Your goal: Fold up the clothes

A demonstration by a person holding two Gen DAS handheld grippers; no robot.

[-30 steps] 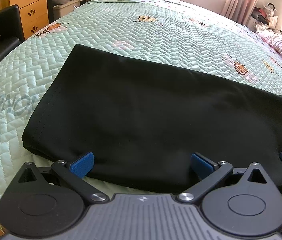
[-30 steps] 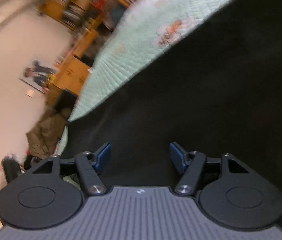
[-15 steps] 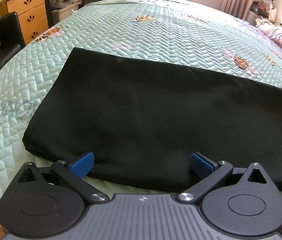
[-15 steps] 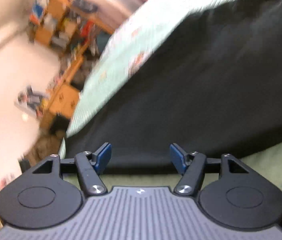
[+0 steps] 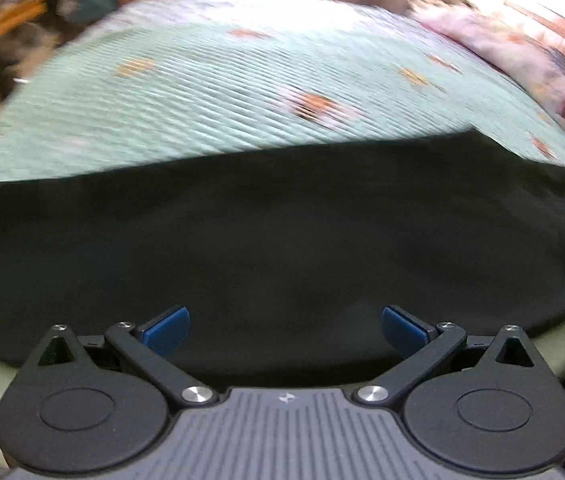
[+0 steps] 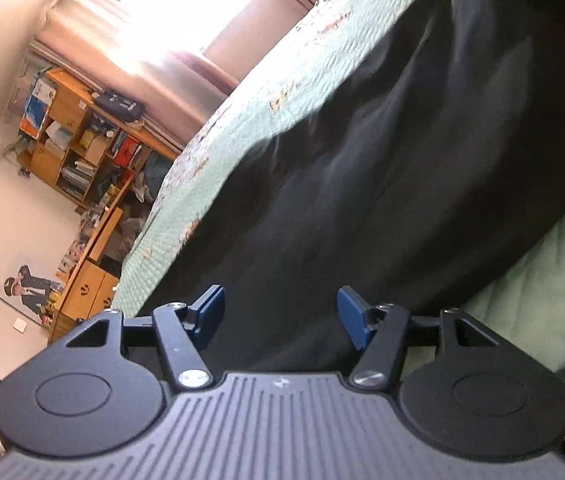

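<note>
left wrist view: black garment (image 5: pixel 282 240) lies flat on the green quilt (image 5: pixel 222 92) as a wide band, apparently already folded lengthwise. left gripper (image 5: pixel 285 326) spread, empty, above its near edge.

right wrist view: right gripper (image 6: pixel 281 314) spread, empty, over the garment; cross folds likely remain.

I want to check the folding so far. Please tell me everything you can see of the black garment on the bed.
The black garment is plain dark cloth with no print visible, looking soft and matte. It lies flat on the green quilted bedspread as a wide, roughly rectangular shape with straight edges, near the bed's front edge. The right wrist view shows shallow ripples across its surface. Both the left gripper and the right gripper have open jaws above its near edge, gripping nothing.
</note>
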